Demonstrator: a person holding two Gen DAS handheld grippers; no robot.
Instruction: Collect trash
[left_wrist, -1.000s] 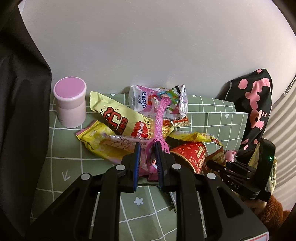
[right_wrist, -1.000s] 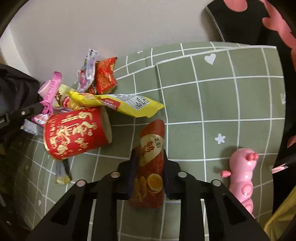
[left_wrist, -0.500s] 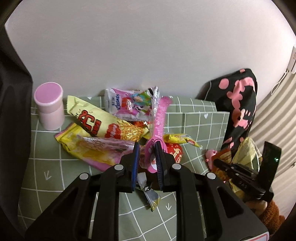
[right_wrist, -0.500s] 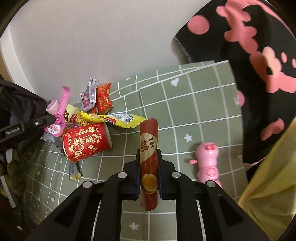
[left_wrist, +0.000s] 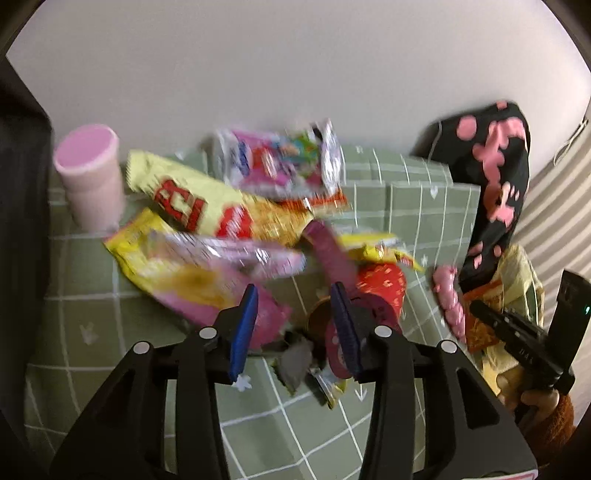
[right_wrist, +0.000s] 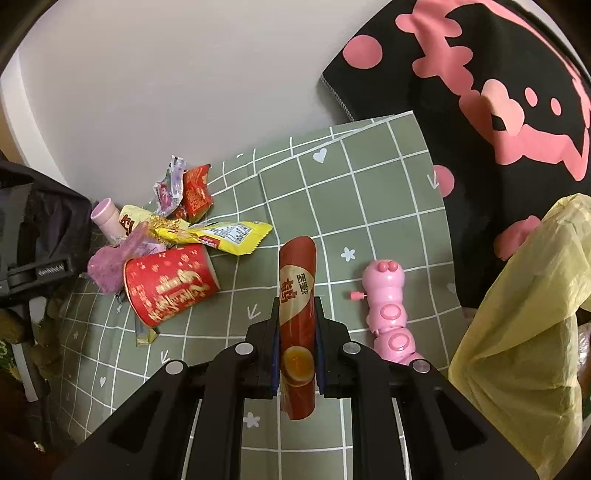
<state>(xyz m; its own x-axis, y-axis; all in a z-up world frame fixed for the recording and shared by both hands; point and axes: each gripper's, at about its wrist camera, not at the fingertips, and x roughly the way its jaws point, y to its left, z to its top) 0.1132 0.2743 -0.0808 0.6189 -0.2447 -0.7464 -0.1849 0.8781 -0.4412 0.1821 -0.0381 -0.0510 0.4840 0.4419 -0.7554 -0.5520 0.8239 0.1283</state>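
We are holding the right gripper (right_wrist: 295, 332) above the bench (right_wrist: 369, 206) with its green grid cloth, pointing toward the back wall, and its jaws are pinching a red sausage stick (right_wrist: 297, 317) that is standing lengthwise between them, its tip sticking out well past the fingertips. Beside it to the right a pink caterpillar toy (right_wrist: 388, 306) is lying on the cloth, and a yellow plastic bag (right_wrist: 528, 332) is hanging at the right edge.

We are pointing the left gripper (left_wrist: 291, 317) down at the pile of wrappers; that view is blurred. Its jaws are spread, gripping nothing. A pink strip (left_wrist: 328, 254) is lying just ahead of the right jaw, apart from both blue pads, over the red paper cup (left_wrist: 380, 288), which is lying on its side. Yellow snack bags (left_wrist: 207, 206) are lying left of the gap, and a pink lidded jar (left_wrist: 90, 177) is standing upright at the far left.
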